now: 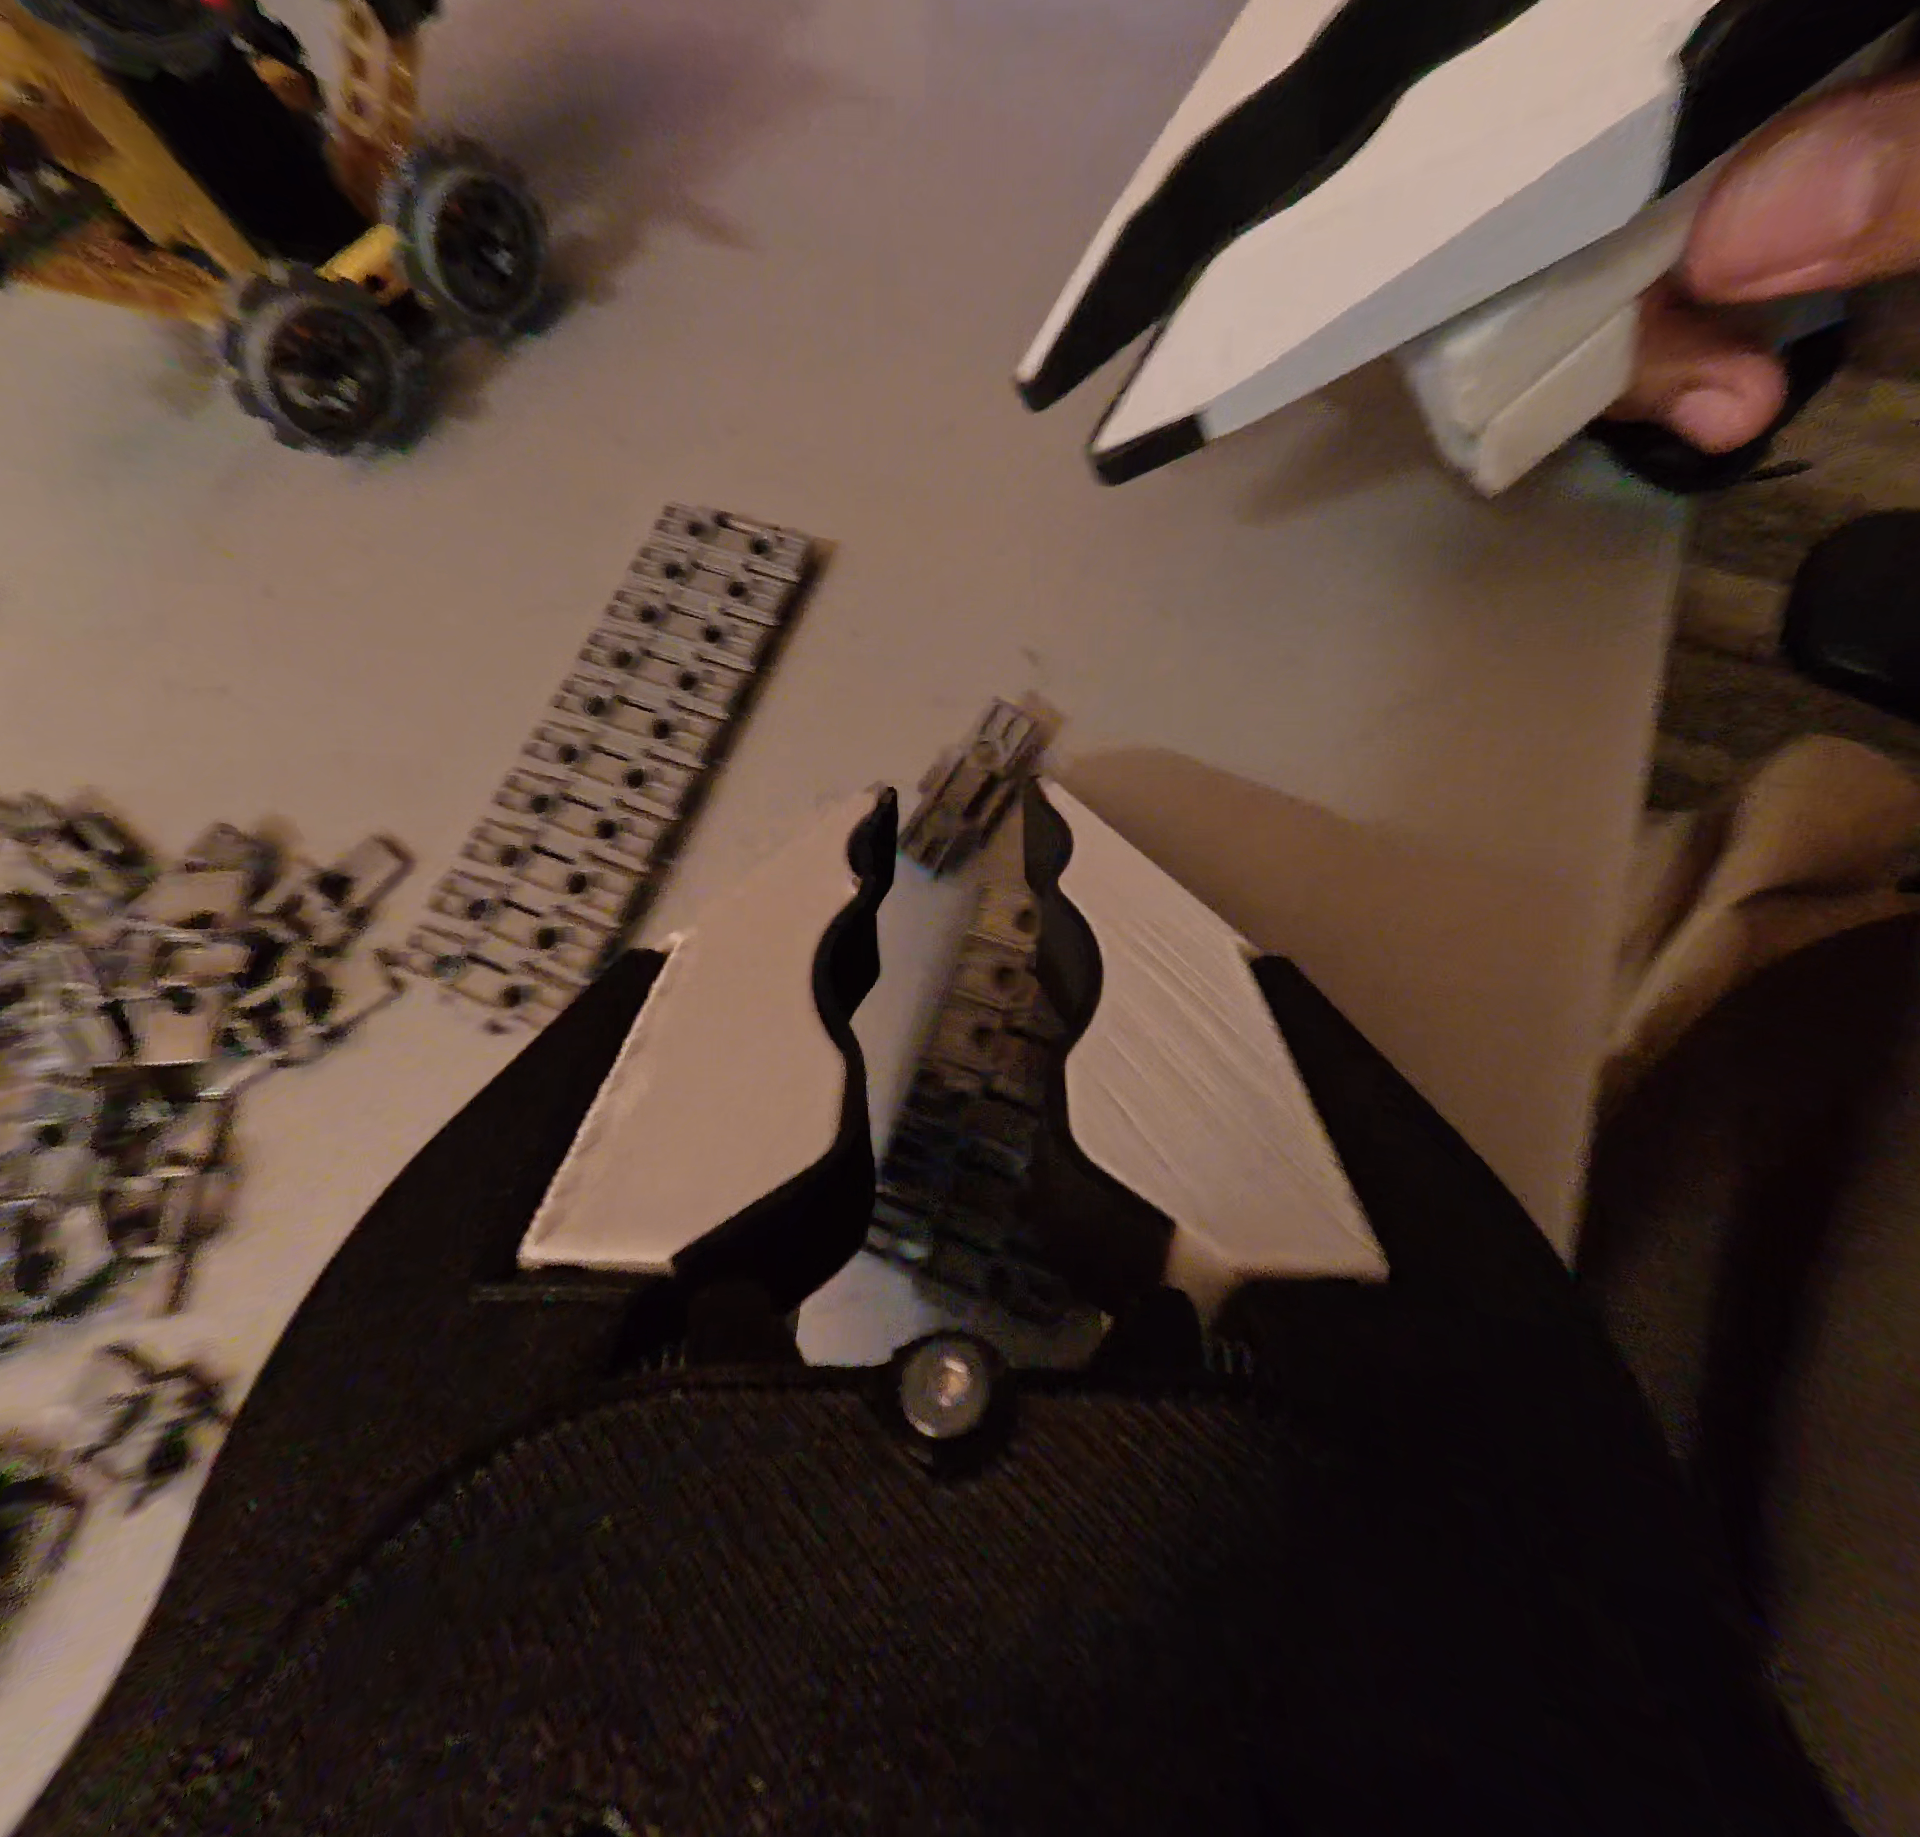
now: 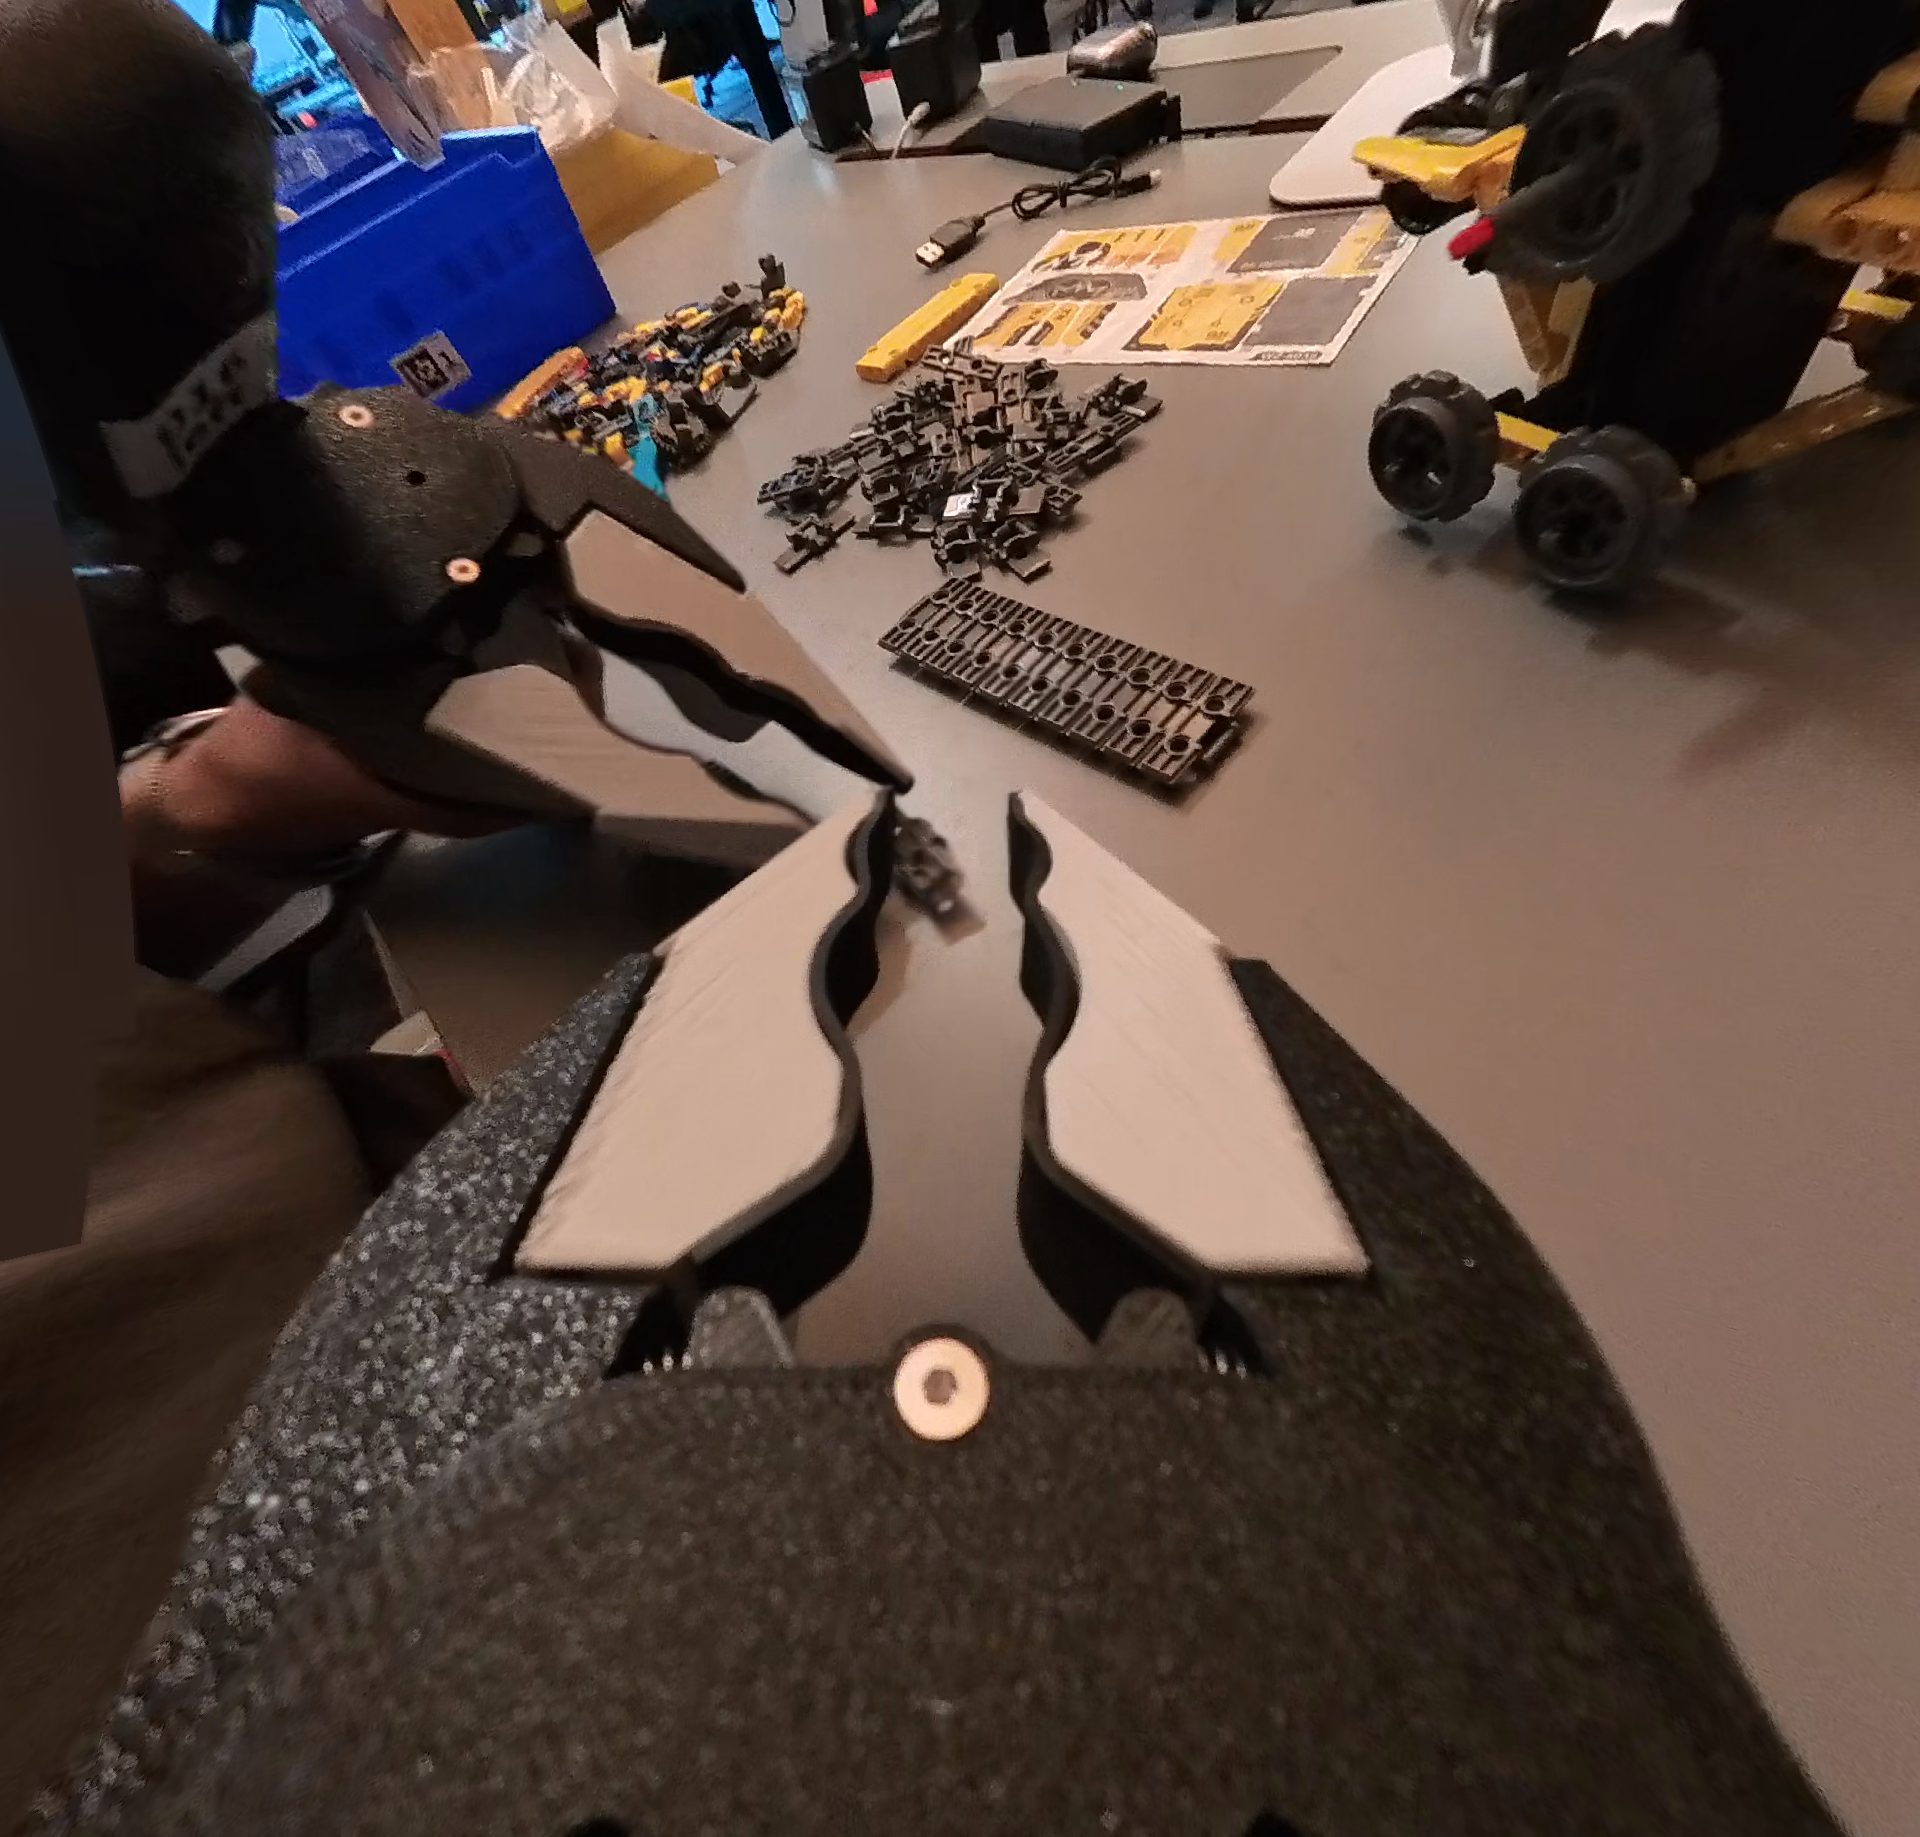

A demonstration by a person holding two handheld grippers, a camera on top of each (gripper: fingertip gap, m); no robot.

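RISK: we pinch the short grey linked track strip edge-on in our left gripper, so it may twist out | our right gripper hangs open just over its end | AROUND: loose link pile, longer flat track strip, yellow wheeled model beyond.

Left gripper low over the table, jaws nearly closed; right gripper alongside, jaws parted.

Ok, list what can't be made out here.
- Left wrist view: track strip, lower end hidden by left gripper fingers.
- Left wrist view: loose link pile blurred, cut by the left edge.
- Right wrist view: yellow vehicle cut by the right edge.
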